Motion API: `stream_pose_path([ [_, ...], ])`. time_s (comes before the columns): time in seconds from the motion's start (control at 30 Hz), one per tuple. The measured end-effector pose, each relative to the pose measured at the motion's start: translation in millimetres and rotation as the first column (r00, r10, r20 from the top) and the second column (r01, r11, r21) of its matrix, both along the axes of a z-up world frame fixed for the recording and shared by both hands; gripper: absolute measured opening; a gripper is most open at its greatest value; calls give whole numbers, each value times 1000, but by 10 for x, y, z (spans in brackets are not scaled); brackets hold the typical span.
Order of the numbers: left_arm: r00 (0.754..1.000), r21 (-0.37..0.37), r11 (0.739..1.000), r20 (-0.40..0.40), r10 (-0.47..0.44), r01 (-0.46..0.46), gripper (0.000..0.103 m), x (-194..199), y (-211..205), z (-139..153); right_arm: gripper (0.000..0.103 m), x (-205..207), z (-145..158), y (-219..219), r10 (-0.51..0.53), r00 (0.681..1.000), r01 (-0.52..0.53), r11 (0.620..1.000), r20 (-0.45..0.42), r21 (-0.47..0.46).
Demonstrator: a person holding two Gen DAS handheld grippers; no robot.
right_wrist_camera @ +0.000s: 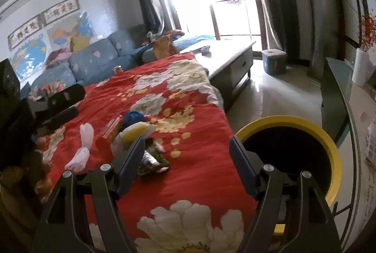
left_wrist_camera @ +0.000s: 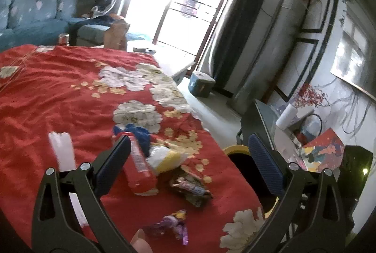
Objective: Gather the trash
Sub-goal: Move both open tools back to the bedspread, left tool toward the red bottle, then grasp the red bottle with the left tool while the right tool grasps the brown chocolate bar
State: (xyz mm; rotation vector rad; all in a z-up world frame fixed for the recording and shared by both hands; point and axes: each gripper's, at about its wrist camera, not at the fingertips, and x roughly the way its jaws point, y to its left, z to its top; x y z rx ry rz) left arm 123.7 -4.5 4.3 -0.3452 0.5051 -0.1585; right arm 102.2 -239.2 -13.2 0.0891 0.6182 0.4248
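Trash lies on a red flowered cloth (left_wrist_camera: 58,93): a red can (left_wrist_camera: 138,166), a white and yellow bag (left_wrist_camera: 166,158), a blue crumpled piece (left_wrist_camera: 138,133), a dark wrapper (left_wrist_camera: 190,187), a purple wrapper (left_wrist_camera: 174,227) and white paper (left_wrist_camera: 62,152). My left gripper (left_wrist_camera: 188,154) is open and empty above them. My right gripper (right_wrist_camera: 186,154) is open and empty over the cloth (right_wrist_camera: 199,173), beside the yellow-rimmed black bin (right_wrist_camera: 293,149). The dark wrapper (right_wrist_camera: 152,159), bag (right_wrist_camera: 134,133) and white paper (right_wrist_camera: 82,149) show there too. The bin's rim (left_wrist_camera: 235,148) shows in the left wrist view.
A blue sofa (right_wrist_camera: 94,58) stands behind the table. A low grey coffee table (right_wrist_camera: 230,55) and a blue box (right_wrist_camera: 273,60) stand near the bright window. A side cabinet (right_wrist_camera: 338,93) with a paper roll (right_wrist_camera: 362,70) is at right. The left gripper's body (right_wrist_camera: 58,100) shows at left.
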Motion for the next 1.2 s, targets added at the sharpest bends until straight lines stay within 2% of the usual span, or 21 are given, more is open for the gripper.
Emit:
stream_pose_path([
  [0.27, 996, -18, 997, -46, 71, -72, 92, -16, 269, -66, 71, -33, -30, 251, 77, 997, -78, 996, -12, -33],
  [0.47, 989, -36, 992, -95, 114, -118, 92, -12, 476, -157, 61, -15, -100, 481, 132, 991, -133, 989, -30, -67],
  [0.53, 987, -38, 991, -107, 121, -126, 89, -15, 529, -185, 58, 0, -124, 531, 138, 990, -140, 987, -33, -78],
  [0.57, 986, -36, 991, -115, 123, -128, 83, -12, 546, -199, 56, 15, -141, 560, 145, 989, -148, 985, -37, -85],
  [0.7, 984, -53, 992, -146, 106, -115, 68, 24, 580, -267, 51, 86, -205, 645, 157, 987, -161, 980, -48, -113],
  [0.8, 980, -82, 992, -181, 78, -95, 63, 70, 578, -355, 45, 173, -280, 690, 159, 985, -166, 976, -65, -137],
  [1.0, 972, -101, 994, -231, 27, -51, 62, 194, 447, -486, 38, 302, -412, 751, 175, 980, -189, 968, -95, -165],
  [1.2, 965, -94, 994, -261, 26, -52, 62, 297, 373, -602, 31, 363, -539, 808, 206, 969, -227, 959, -134, -172],
])
